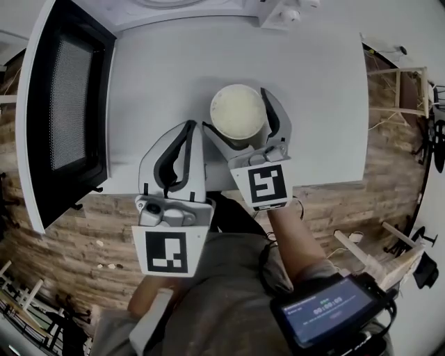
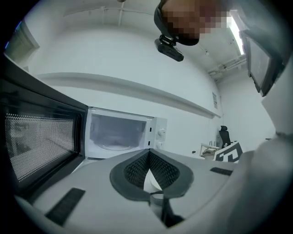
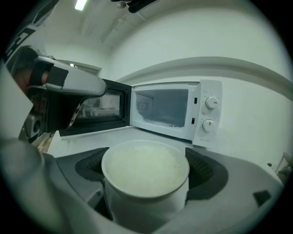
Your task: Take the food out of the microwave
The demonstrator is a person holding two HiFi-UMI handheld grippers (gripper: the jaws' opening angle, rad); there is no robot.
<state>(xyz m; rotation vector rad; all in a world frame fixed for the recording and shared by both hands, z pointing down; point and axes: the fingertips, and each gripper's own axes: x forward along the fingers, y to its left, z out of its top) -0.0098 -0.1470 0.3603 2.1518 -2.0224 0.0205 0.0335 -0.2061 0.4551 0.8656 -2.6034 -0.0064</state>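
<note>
A white bowl of pale food (image 1: 238, 111) sits between the jaws of my right gripper (image 1: 237, 111), which is shut on it over the white table (image 1: 327, 104). In the right gripper view the bowl (image 3: 145, 168) fills the gap between the dark pads (image 3: 207, 171). The microwave (image 3: 170, 109) stands behind it with its door (image 3: 87, 112) swung open to the left. Its cavity (image 2: 118, 132) holds only the glass turntable. My left gripper (image 1: 195, 127) hangs just left of the bowl, its jaws shut on nothing (image 2: 149, 155).
The open black-windowed door (image 1: 66, 104) juts over the table's left side. A small white object (image 1: 288, 12) stands at the table's far edge. Wooden floor (image 1: 76, 243) lies below the near edge, a wooden rack (image 1: 400, 83) to the right. A person's forearm carries a screen (image 1: 330, 306).
</note>
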